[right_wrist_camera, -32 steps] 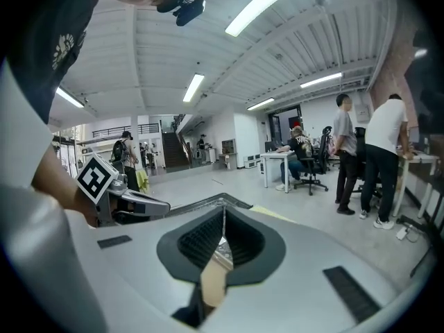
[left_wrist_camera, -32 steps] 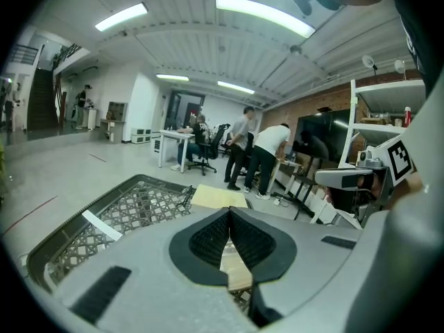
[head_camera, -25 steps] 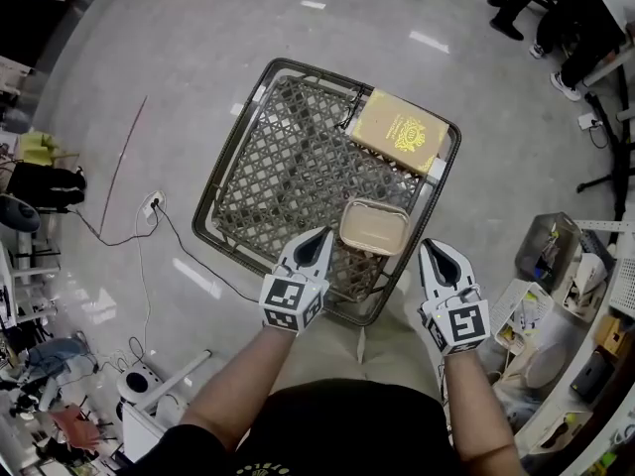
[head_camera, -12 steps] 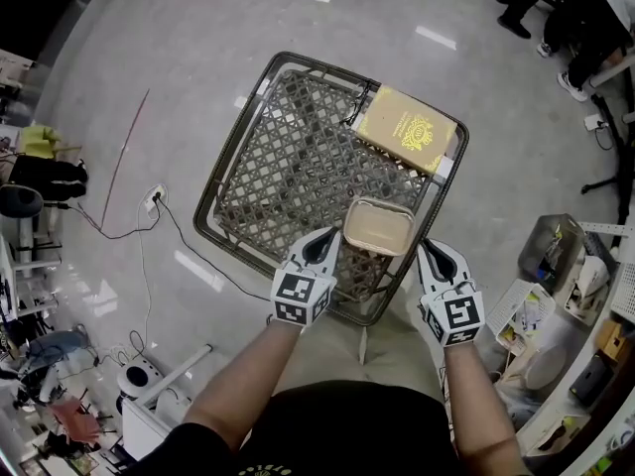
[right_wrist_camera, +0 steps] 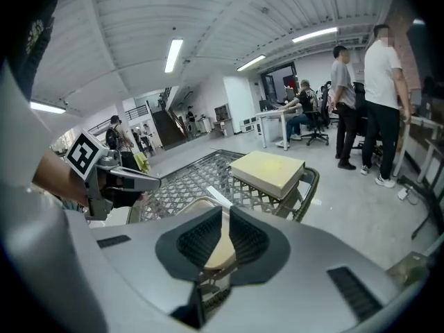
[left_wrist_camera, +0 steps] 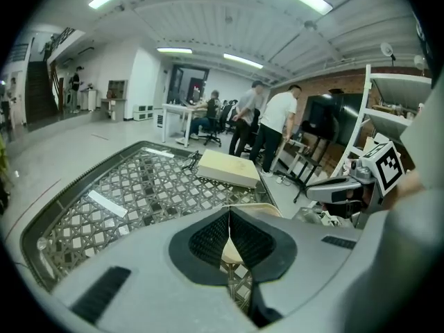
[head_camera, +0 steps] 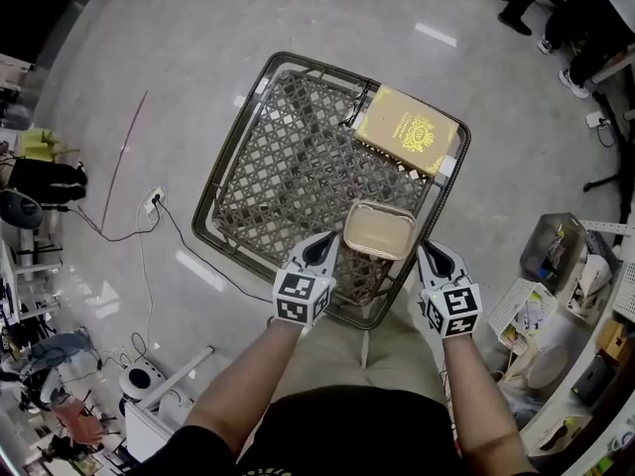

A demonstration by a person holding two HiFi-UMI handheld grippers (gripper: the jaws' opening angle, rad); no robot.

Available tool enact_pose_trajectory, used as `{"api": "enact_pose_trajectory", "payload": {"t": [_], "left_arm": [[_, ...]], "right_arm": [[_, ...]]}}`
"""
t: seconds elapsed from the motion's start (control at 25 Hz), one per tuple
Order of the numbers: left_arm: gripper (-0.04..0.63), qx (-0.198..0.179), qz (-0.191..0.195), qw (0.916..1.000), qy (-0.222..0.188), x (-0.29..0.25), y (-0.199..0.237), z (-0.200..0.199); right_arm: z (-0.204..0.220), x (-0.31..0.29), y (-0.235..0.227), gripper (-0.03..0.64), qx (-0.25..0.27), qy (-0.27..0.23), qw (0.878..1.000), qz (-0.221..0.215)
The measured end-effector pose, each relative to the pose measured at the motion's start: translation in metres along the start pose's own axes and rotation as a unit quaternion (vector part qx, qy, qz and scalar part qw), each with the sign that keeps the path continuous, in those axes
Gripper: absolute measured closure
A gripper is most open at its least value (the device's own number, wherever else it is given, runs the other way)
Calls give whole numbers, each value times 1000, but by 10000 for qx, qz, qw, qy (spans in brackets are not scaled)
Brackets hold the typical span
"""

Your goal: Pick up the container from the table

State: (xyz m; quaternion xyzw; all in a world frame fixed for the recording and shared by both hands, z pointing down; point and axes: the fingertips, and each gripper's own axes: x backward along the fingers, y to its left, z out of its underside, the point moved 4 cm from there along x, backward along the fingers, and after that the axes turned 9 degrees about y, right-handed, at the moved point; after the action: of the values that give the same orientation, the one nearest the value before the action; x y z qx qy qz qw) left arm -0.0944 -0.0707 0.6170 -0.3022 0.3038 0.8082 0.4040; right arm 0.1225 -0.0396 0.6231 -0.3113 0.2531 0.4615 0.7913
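Left gripper and right gripper, jaws pressed together on nothing, flank the tan container at the lattice table's near edge.
Since a second ago both have sunk closer beside it; the container hasn't moved. Their own views hide most of it behind the jaws, and neither seems to touch it.

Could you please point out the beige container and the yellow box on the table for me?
beige container (head_camera: 377, 230): head view, middle of its top.
yellow box (head_camera: 408, 131): head view, middle of its top face.
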Motion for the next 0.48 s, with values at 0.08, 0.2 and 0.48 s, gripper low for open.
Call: {"api": "enact_pose_trajectory", "payload": {"t": [0.08, 0.2, 0.48], "left_arm": [[586, 54, 32, 9999, 109, -4, 2, 5], [586, 93, 62, 9997, 200, -9, 3, 9], [586, 132, 35, 9994, 315, -16, 8, 11]], "right_arm": [[7, -6, -4, 603, -127, 140, 9998, 3], [17, -15, -10, 601, -386, 350, 9986, -44], [35, -29, -18, 545, -820, 686, 9941, -170]]}}
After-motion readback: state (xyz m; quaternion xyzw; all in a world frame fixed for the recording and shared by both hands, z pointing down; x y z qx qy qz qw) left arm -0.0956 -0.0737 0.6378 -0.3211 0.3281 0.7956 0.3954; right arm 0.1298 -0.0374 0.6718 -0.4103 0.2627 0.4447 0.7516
